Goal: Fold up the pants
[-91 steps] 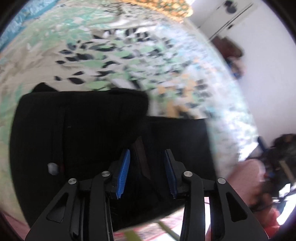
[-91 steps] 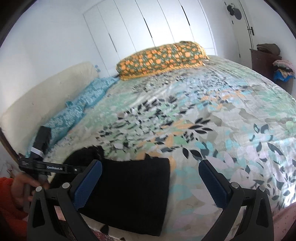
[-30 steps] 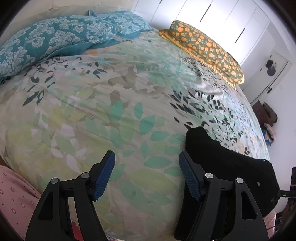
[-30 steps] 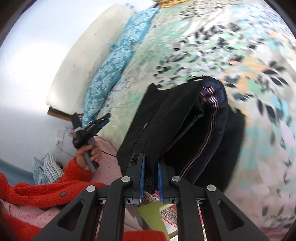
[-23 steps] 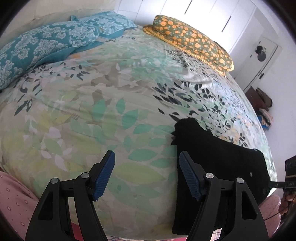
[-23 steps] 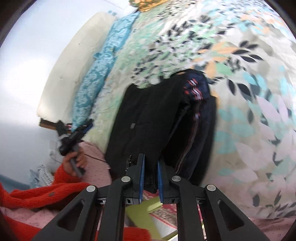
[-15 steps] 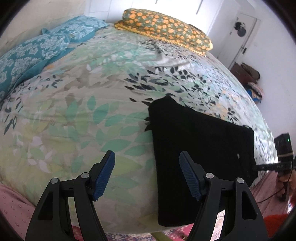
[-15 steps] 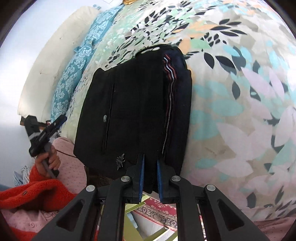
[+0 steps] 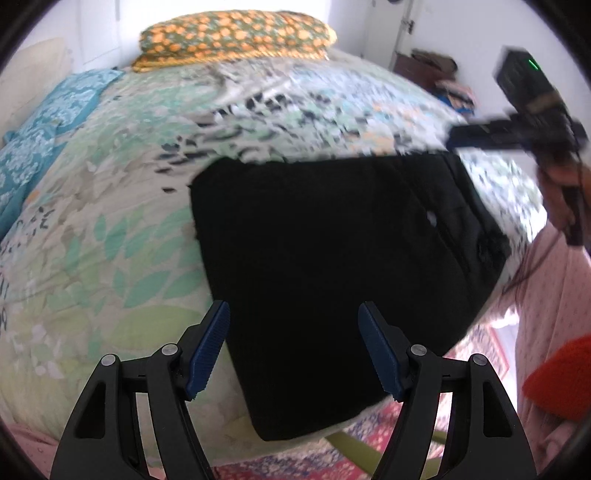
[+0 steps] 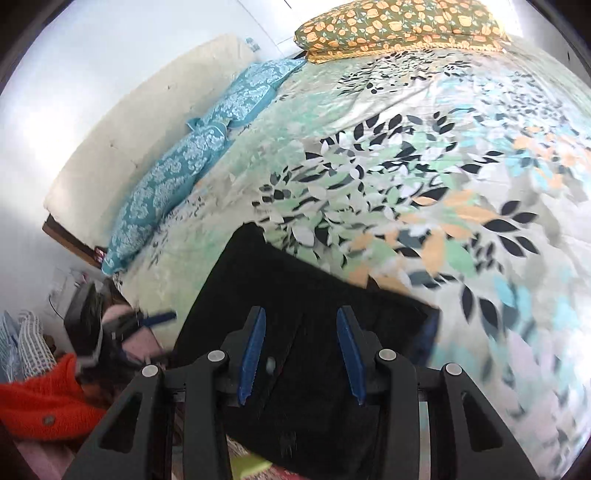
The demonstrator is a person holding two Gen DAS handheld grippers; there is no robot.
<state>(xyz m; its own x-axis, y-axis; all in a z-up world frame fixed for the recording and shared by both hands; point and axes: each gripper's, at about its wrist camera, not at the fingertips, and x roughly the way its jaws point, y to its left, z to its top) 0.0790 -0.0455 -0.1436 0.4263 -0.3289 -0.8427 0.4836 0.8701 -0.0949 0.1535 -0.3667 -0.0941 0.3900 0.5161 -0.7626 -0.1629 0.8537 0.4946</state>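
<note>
The black pants (image 9: 332, 251) lie folded into a flat rectangle at the near edge of the bed, also in the right wrist view (image 10: 295, 317). My left gripper (image 9: 293, 350) is open and empty, hovering over the near edge of the pants. My right gripper (image 10: 301, 349) is open with a moderate gap, just above the pants near a small white button (image 10: 270, 365); it holds nothing. The right gripper also appears at the upper right of the left wrist view (image 9: 524, 107).
The bed has a leaf-print cover (image 10: 424, 166). An orange flowered pillow (image 9: 236, 33) and teal pillows (image 10: 192, 162) lie at the far and left sides. A patterned rug (image 9: 480, 347) is on the floor below. The person's orange sleeve (image 10: 40, 402) is at lower left.
My right gripper was shut on the edge of the pants and has now opened and let go. My left gripper swung right and now sits over the pants, still open.
</note>
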